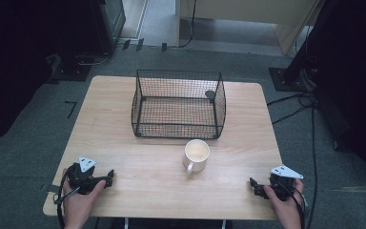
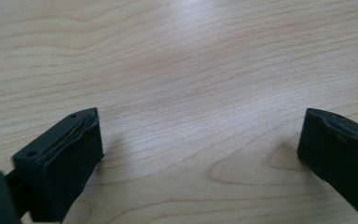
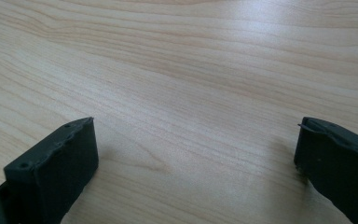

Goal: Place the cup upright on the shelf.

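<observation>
A white mug [image 1: 197, 154] stands upright on the wooden table [image 1: 124, 157], handle toward me, just in front of a black wire basket [image 1: 178, 103]. My left gripper [image 1: 110, 176] rests near the table's front left corner in a hand, its jaws wide apart over bare wood [image 2: 200, 135]. At the front right corner a hand holds my right gripper [image 1: 252, 185], open as well, with nothing between its jaws [image 3: 196, 144]. Both grippers lie far from the mug.
The basket holds a small dark round thing [image 1: 210, 94] at its back right corner. Grey carpet surrounds the table, with cables [image 1: 295, 109] and black stand bases [image 1: 288, 78] on the right and dark equipment at the back left.
</observation>
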The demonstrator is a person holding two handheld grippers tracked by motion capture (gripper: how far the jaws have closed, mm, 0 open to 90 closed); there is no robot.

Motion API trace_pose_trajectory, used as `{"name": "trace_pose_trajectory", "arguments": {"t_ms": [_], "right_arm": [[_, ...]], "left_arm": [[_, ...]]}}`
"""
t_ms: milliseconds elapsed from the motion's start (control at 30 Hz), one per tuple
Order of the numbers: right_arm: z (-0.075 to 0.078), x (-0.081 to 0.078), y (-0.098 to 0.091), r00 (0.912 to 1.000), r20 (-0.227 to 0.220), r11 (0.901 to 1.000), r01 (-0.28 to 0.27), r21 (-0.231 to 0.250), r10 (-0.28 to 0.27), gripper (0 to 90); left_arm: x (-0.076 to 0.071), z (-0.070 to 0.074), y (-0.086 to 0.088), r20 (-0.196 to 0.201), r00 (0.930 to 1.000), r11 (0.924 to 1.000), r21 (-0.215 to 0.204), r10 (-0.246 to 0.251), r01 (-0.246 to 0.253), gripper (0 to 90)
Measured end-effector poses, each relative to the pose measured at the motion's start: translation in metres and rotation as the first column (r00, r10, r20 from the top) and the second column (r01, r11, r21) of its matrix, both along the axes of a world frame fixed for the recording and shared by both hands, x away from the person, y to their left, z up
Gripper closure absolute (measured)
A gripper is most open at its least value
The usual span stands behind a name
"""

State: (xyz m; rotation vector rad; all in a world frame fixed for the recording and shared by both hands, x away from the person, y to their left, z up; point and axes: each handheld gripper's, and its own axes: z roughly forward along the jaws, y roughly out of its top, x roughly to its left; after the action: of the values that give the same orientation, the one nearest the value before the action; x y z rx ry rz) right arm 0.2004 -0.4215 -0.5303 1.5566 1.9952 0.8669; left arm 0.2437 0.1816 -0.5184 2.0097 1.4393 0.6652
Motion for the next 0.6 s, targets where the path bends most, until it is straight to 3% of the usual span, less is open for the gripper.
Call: {"name": "trace_pose_trajectory", "arguments": {"t_ms": [133,300,433,600], "right_arm": [[0.0,0.0,0.0,1.0,-0.001,1.0,0.0,0.0,0.0,0.0],[0.0,0.0,0.0,1.0,0.0,1.0,0.0,0.0,0.0,0.0],[0.0,0.0,0.0,1.0,0.0,1.0,0.0,0.0,0.0,0.0],[0.0,0.0,0.0,1.0,0.0,1.0,0.0,0.0,0.0,0.0]], "left_arm": [[-0.003,0.004,-0.009,0.018,0.9996,0.9996,-0.014,-0.023,0.023,5.7],[-0.008,0.016,-0.026,0.075,0.9949,0.997,-0.033,-0.067,0.07,5.7],[-0.009,0.024,-0.046,0.106,0.9896,0.9918,-0.072,-0.097,0.105,5.8],[-0.012,0.032,-0.079,0.129,0.978,0.9805,-0.087,-0.164,0.176,7.3]]}}
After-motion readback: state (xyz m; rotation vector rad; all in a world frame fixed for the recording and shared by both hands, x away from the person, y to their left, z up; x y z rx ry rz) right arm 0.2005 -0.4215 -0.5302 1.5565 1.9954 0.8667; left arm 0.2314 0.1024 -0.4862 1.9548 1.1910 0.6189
